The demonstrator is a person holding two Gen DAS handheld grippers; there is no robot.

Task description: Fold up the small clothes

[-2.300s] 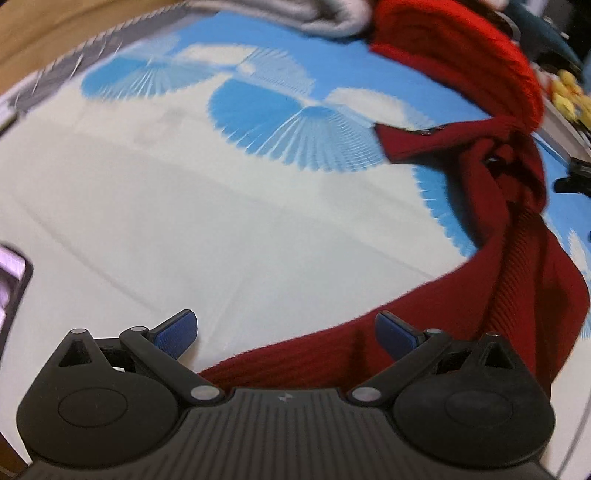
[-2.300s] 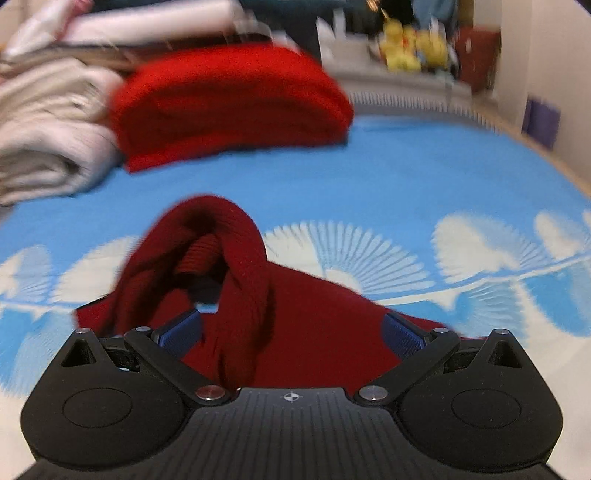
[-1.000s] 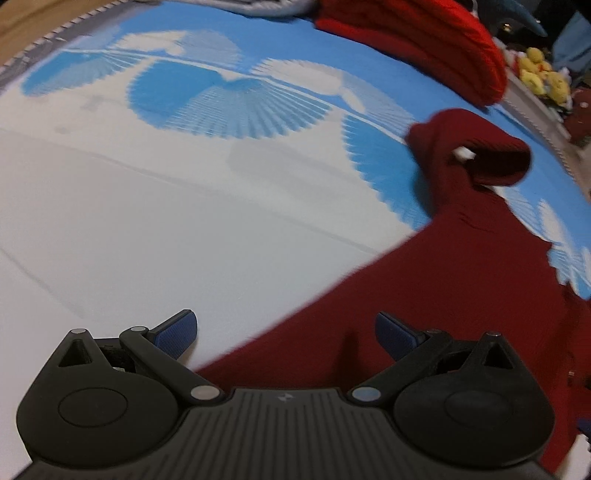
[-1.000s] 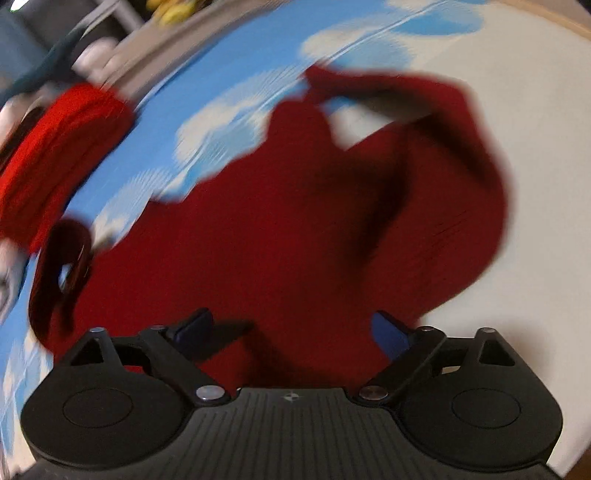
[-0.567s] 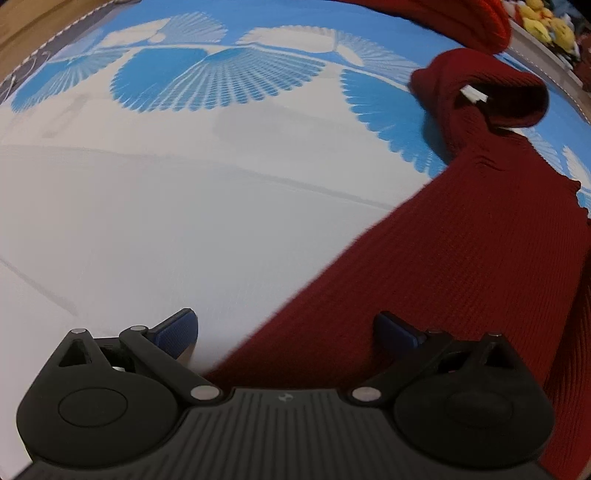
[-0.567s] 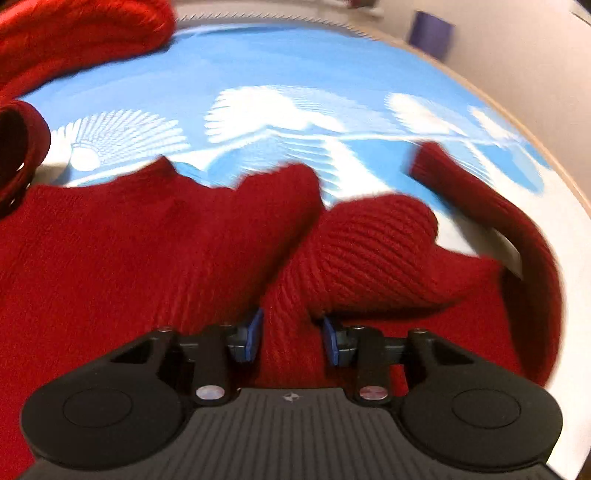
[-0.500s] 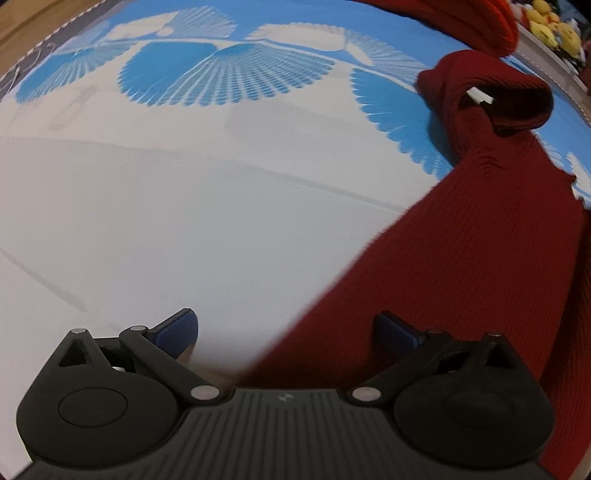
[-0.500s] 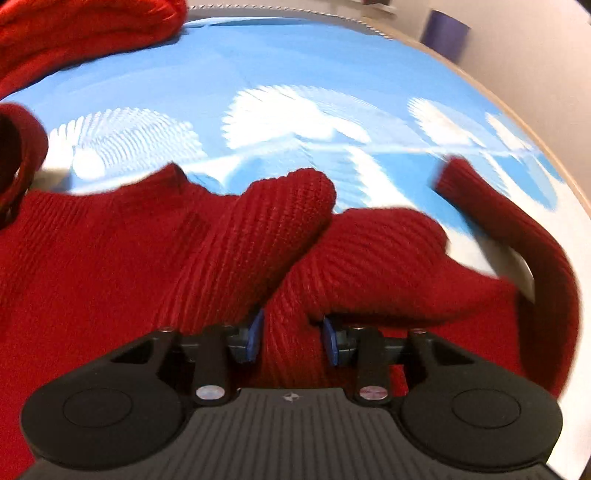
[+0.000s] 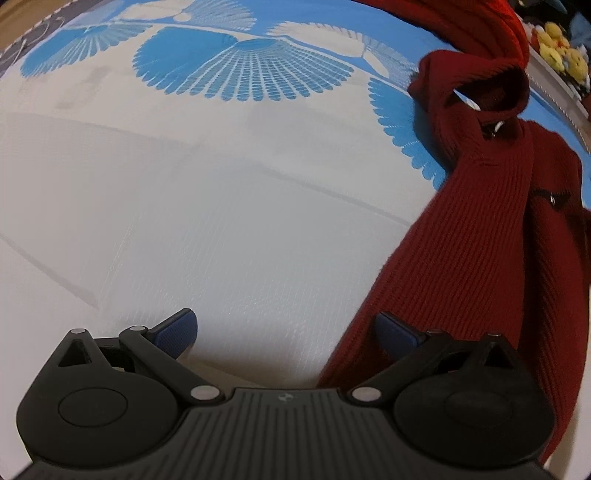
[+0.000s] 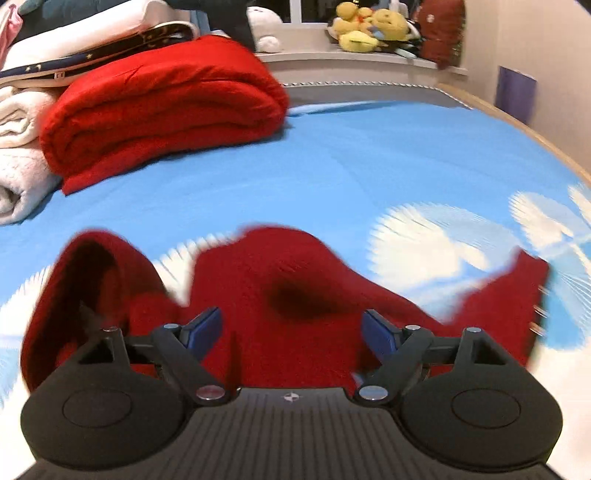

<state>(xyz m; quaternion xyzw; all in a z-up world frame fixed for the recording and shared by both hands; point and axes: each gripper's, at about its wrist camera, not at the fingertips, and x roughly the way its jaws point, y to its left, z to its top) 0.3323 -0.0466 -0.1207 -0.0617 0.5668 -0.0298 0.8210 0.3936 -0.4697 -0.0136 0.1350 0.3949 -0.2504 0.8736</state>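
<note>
A dark red ribbed knit garment (image 9: 491, 240) lies on the blue and white bedsheet (image 9: 207, 206). In the left wrist view it runs from its rolled collar (image 9: 476, 81) at upper right down to my left gripper (image 9: 286, 330). That gripper is open; the garment's edge lies just inside its right pad, the left pad over bare sheet. In the right wrist view the same garment (image 10: 280, 295) is bunched below my right gripper (image 10: 291, 330). Its jaws are opening, wide apart above the cloth, and the pads press on nothing.
A folded bright red blanket (image 10: 162, 114) and white folded bedding (image 10: 18, 155) lie at the far left of the bed. Yellow plush toys (image 10: 365, 29) sit on a ledge behind. The bed's wooden edge (image 10: 517, 125) curves along the right.
My right gripper was shut on a fold of the red garment, then let go and opened, swinging to face the far end of the bed. The garment's edge slid right under the left gripper.
</note>
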